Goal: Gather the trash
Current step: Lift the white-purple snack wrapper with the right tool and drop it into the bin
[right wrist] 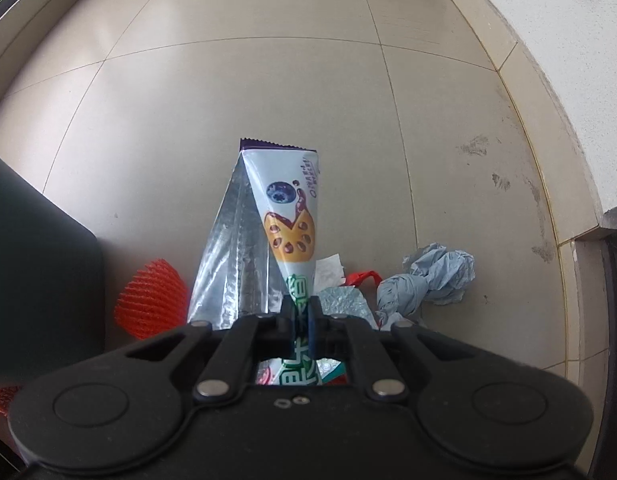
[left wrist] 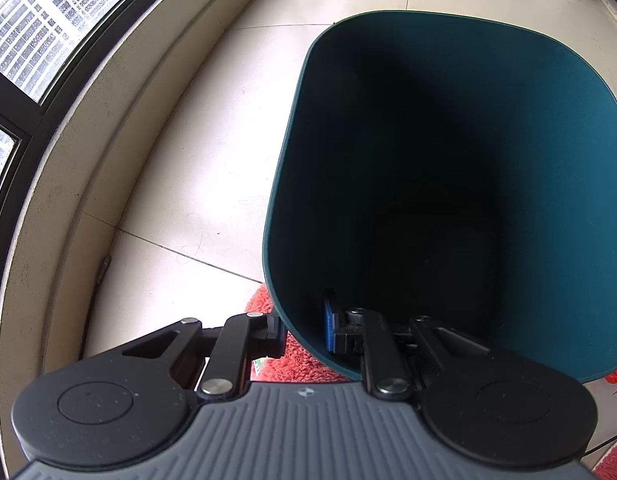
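Note:
My left gripper point(left wrist: 306, 330) is shut on the near rim of a dark teal trash bin point(left wrist: 556, 128), one finger inside and one outside; the bin's inside is dark. My right gripper point(right wrist: 300, 316) is shut on a white snack wrapper point(right wrist: 284, 216) with a blueberry and cookie print and a silver inside, held above the floor. The bin's dark side point(right wrist: 36, 272) shows at the left of the right wrist view. On the floor behind the wrapper lie a crumpled grey-blue paper point(right wrist: 432, 276), a piece of silver foil point(right wrist: 340, 300), a white scrap point(right wrist: 328, 270) and an orange foam net point(right wrist: 152, 300).
Pale tiled floor point(right wrist: 268, 92) all around. A window and low ledge point(left wrist: 88, 128) run along the left. A red fluffy mat point(left wrist: 296, 356) lies under the bin. A wall and skirting point(right wrist: 548, 92) stand at the right, with a dark door frame point(right wrist: 616, 300).

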Demonstrator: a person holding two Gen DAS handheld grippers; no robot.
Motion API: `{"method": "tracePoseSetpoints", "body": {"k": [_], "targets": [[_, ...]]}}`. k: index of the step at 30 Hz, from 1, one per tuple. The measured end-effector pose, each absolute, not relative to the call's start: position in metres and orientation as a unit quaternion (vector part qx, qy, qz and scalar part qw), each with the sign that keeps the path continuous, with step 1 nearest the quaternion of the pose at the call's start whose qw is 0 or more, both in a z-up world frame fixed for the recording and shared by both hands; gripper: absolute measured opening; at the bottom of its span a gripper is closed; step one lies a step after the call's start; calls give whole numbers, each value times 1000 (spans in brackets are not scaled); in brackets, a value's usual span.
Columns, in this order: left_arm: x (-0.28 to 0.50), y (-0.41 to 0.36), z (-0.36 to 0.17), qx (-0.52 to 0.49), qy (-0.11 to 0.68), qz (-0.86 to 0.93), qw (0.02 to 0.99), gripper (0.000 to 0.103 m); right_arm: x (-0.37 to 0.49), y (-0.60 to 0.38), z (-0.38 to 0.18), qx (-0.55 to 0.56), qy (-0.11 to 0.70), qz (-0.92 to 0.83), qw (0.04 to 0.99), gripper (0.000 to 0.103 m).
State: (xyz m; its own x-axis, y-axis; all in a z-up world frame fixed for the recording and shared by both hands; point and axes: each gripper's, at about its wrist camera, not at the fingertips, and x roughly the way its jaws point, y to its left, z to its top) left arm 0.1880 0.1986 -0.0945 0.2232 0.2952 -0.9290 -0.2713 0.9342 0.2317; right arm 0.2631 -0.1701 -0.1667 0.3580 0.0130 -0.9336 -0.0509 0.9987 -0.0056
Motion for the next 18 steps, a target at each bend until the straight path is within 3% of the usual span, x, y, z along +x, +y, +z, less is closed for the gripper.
{"method": "tracePoseSetpoints", "body": {"k": [9,18], "targets": [[191,203,-93,-6,602,178,779,16,243,-93,-33,-54,503,164,847,5],[186,212,-97,-12,597,175,783,16,252,18,-25,-87,499,245,827,5]]}}
